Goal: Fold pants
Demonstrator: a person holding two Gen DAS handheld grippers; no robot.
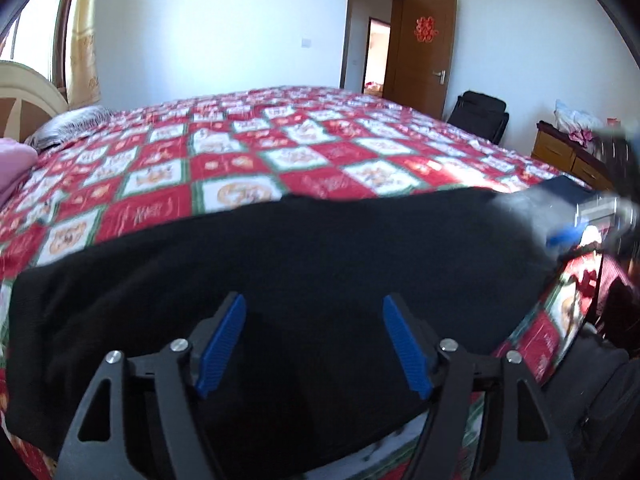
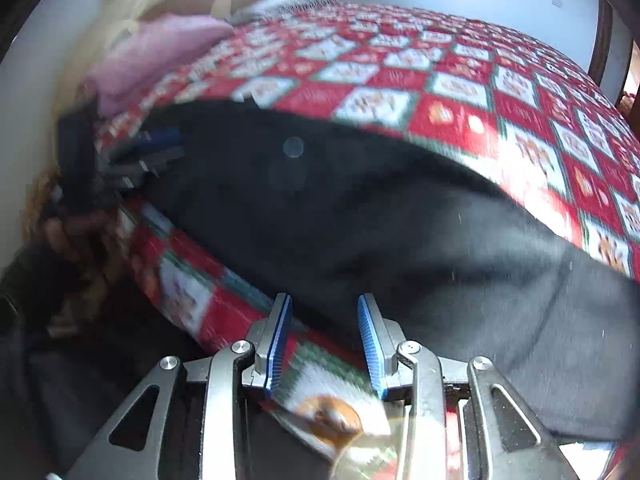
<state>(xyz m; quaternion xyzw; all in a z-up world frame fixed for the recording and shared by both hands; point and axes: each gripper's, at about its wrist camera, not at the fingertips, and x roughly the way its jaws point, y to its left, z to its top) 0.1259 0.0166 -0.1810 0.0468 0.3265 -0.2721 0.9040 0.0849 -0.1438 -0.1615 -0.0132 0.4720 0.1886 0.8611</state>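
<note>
Black pants (image 1: pixel 304 256) lie flat along the near edge of a bed with a red, white and green checkered cover (image 1: pixel 248 152). My left gripper (image 1: pixel 314 304) is open, its blue pads just above the pants, holding nothing. My right gripper (image 2: pixel 324 300) is open too, over the near hem of the pants (image 2: pixel 360 216) at the bed's edge. Each gripper shows blurred in the other's view: the right one (image 1: pixel 600 216) at the pants' right end, the left one (image 2: pixel 132 156) at their left end.
A pink pillow (image 1: pixel 12 168) and a grey one (image 1: pixel 68 128) lie at the headboard (image 1: pixel 24 92). A brown door (image 1: pixel 424 52) stands open at the back. A black chair (image 1: pixel 480 116) and a wooden dresser (image 1: pixel 568 156) stand right of the bed.
</note>
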